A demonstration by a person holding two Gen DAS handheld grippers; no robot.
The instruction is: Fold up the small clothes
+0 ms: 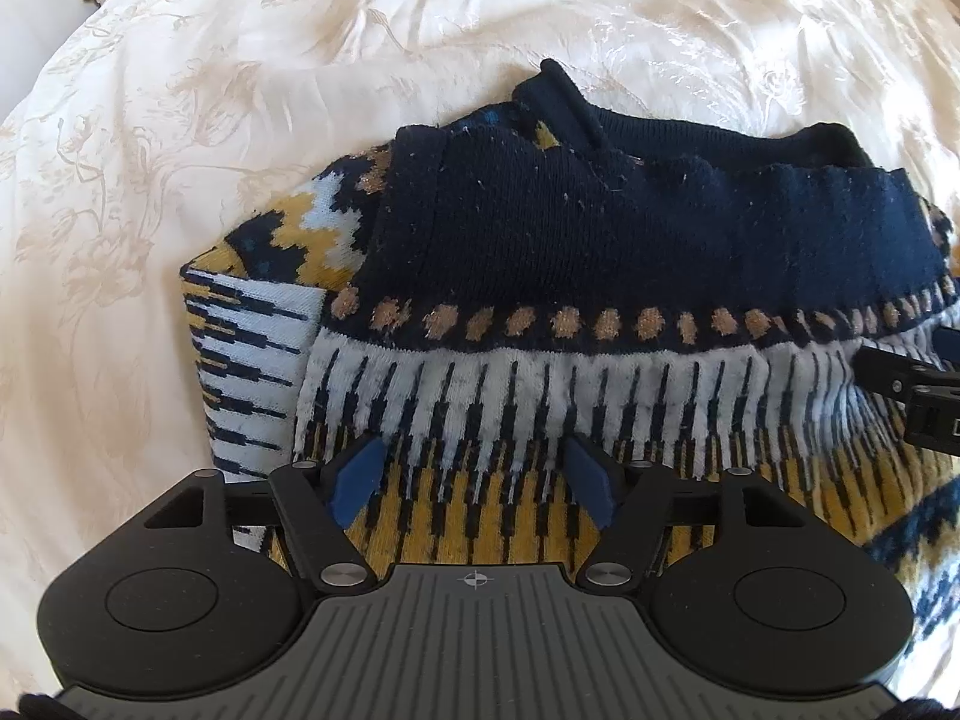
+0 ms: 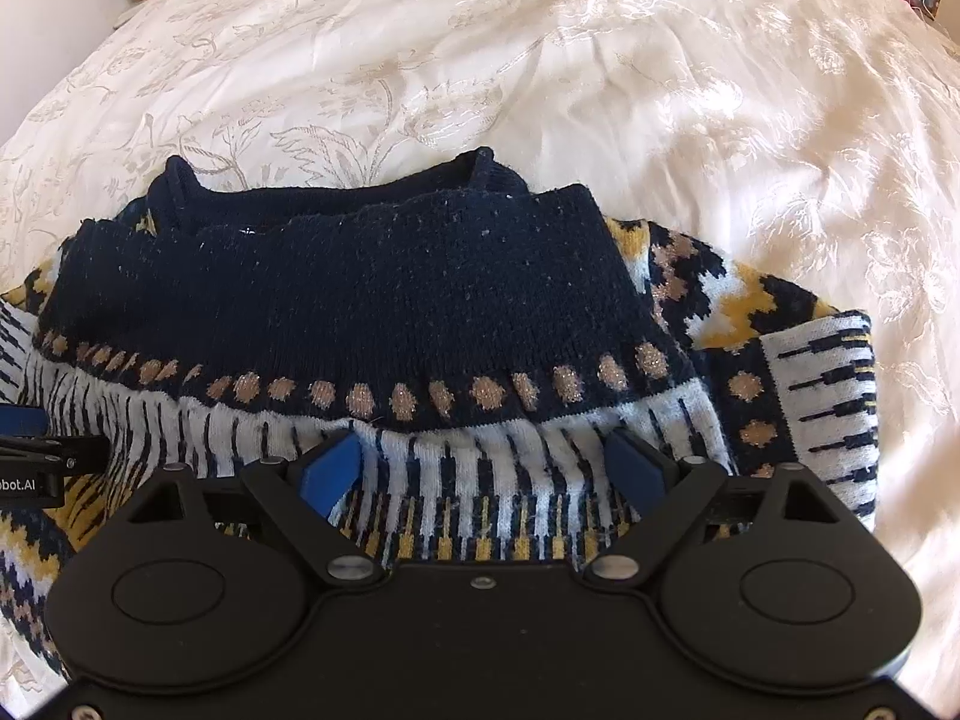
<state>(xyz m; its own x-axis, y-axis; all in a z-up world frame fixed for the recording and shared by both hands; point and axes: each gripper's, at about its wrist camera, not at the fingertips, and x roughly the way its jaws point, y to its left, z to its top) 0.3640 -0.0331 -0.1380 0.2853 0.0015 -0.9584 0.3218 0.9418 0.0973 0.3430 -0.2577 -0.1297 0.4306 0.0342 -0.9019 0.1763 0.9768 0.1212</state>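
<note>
Sweater — thick patterned knit, soft, floppy, judged light; part-folded on bed. Left gripper and right gripper fingers wide open, holding nothing. Best grasped at navy hem, 12 o'clock — both ends.

left claw: black body, blue pads, silver screws | right claw: same

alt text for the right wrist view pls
A folded navy, white and mustard patterned sweater lies on a cream floral bedspread, its navy ribbed hem on top. The right gripper hangs open just above it, and the left gripper enters from the left edge.
</note>
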